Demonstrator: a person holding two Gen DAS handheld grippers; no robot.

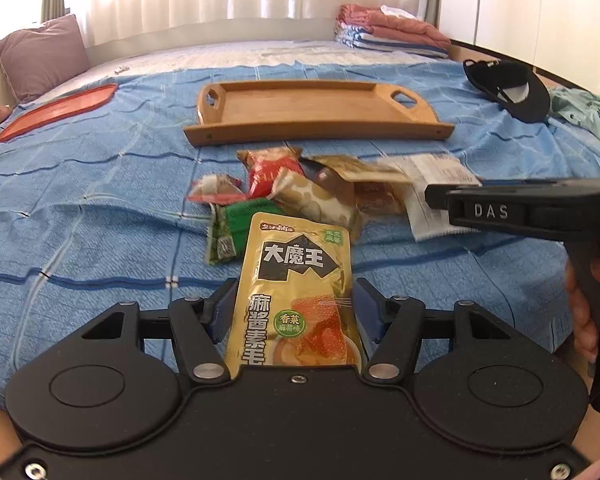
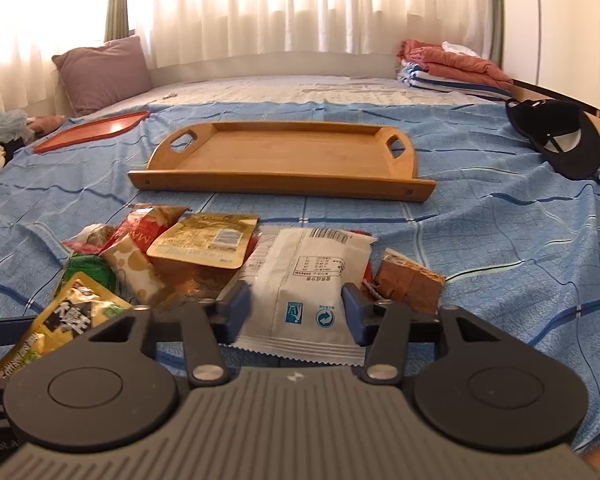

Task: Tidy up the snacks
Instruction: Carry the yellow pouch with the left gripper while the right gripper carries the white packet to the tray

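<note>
Left wrist view: left tool [image 1: 296,312] pinching gold packet [image 1: 296,280]; right tool [image 2: 296,312] straddling white packet [image 2: 308,288], pad contact unclear; advising squarer seating before carrying to wooden tray [image 1: 320,126].

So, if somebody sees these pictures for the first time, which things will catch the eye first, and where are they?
First the gold snack pouch, standing between the fingers of the left gripper, and the white packet lying between those of the right gripper. Behind them a heap of mixed snacks lies on the blue bedspread. Farther back sits an empty wooden tray.
</note>
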